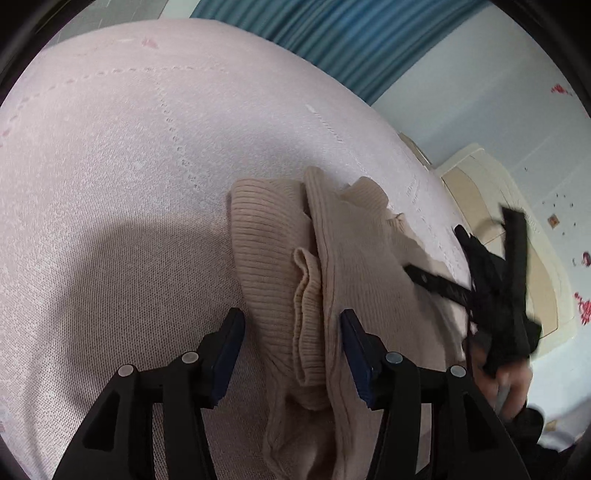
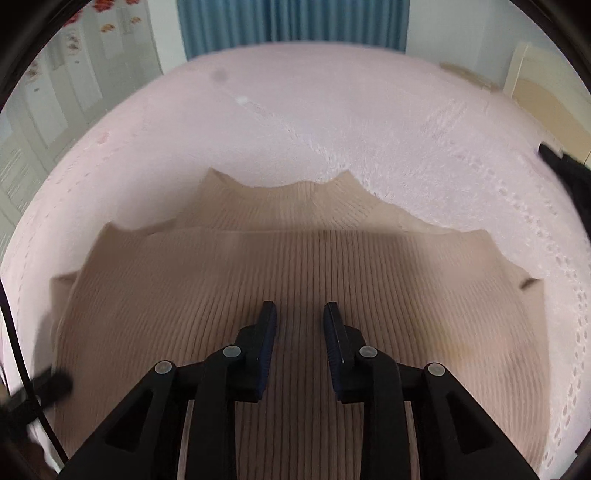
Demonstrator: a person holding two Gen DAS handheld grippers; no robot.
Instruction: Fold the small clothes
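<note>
A beige ribbed knit sweater (image 1: 332,266) lies partly folded on a pink bedspread (image 1: 129,166). My left gripper (image 1: 291,321) is open just above its near edge, with a bunched ribbed fold between the jaws. In the right wrist view the sweater (image 2: 295,266) spreads wide below my right gripper (image 2: 300,314), which is open and empty over the middle of the knit. The other gripper shows as a blurred black shape at the right of the left wrist view (image 1: 495,291).
The pink bedspread (image 2: 332,118) covers the bed on all sides of the sweater. Blue curtains (image 2: 291,22) hang behind the bed. A cream headboard (image 1: 480,192) stands at the right. A black cable (image 2: 18,350) runs along the left edge.
</note>
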